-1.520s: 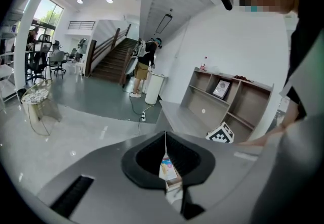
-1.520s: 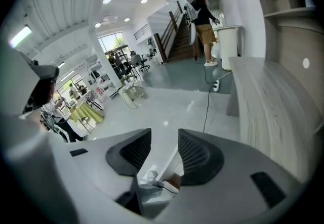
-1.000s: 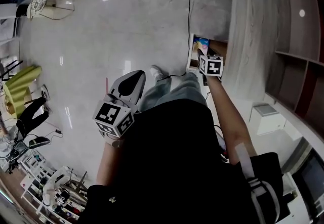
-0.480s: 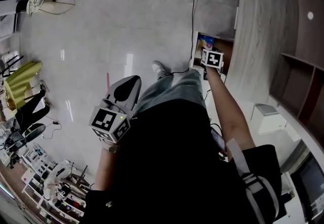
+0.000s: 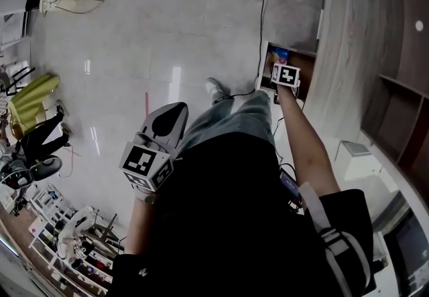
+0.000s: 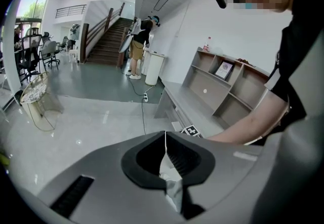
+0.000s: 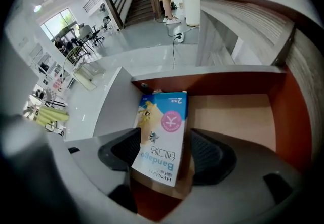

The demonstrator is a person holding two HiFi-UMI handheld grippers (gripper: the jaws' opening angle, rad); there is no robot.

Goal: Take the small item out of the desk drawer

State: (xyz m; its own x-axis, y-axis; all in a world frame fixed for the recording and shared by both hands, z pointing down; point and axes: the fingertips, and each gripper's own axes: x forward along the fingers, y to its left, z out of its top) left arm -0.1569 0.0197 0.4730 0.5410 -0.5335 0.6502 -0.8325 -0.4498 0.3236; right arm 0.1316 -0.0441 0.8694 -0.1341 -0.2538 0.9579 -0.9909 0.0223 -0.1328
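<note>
Inside open desk drawer [image 7: 238, 112]: bandage box [image 7: 161, 127] lies by side wall, between right gripper [image 7: 167, 153] jaws, which have just been opening wide and seemingly not touching it. Left gripper [image 6: 165, 153] jaws pressed together, empty. Risk: jaw snags drawer wall, so lopsided pinch lets box slip.

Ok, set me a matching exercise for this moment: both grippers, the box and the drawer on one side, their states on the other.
Things
1. left gripper
2. right gripper
3. bandage box
4. drawer

States
A. pulled open
B. jaws together, nothing held
C. blue and white, inside the drawer
D. jaws apart, one on either side of the box

Pairs: 1-B, 2-D, 3-C, 4-A.

The right gripper's jaws have just been opening; the box is between them, not pressed.
</note>
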